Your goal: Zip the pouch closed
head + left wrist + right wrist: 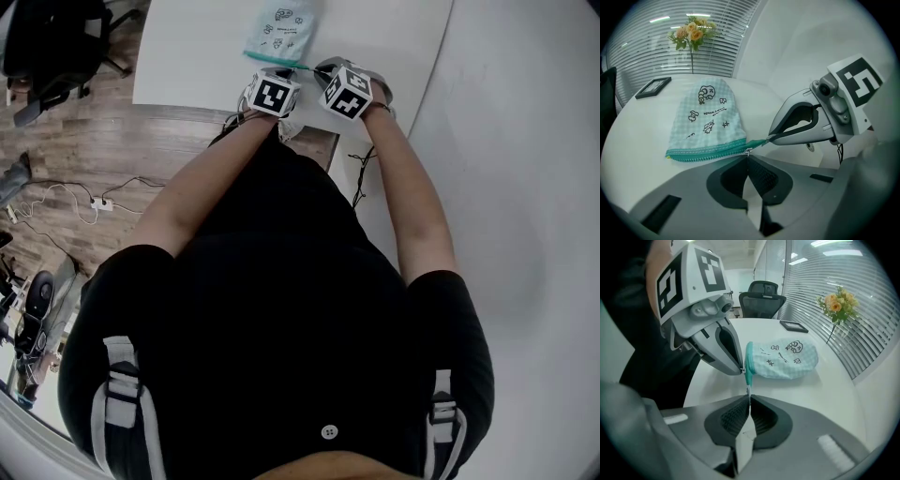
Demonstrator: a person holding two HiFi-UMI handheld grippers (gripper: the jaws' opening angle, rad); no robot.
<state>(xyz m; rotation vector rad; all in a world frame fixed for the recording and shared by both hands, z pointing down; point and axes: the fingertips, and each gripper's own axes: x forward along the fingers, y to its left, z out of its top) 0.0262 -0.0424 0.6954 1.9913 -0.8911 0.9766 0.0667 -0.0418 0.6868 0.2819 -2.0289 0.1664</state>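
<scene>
- The white table (206, 56) lies under the pouch and reaches well past it on every side.
- The pouch (705, 117), mint check cloth with small cartoon prints, lies flat with its rounded end away from you and its zipped edge towards you.
- Your left gripper (749, 155) sits just at the pouch's near edge. Its jaws are pressed together on the zipper pull.
- Your right gripper (749, 398) meets the same corner of the pouch from the other side. Its jaws are clamped on the teal end tab.
- The flowers (691, 30) stand well beyond the pouch's rounded end.
- The teal zipper (708, 152) runs along the pouch's near edge, its teeth meshed along the length you can see.
- The end tab (761, 142) sticks out past the pouch's corner.
- The zipper pull (749, 151), small and silver, hangs at that corner beside the tab.
</scene>
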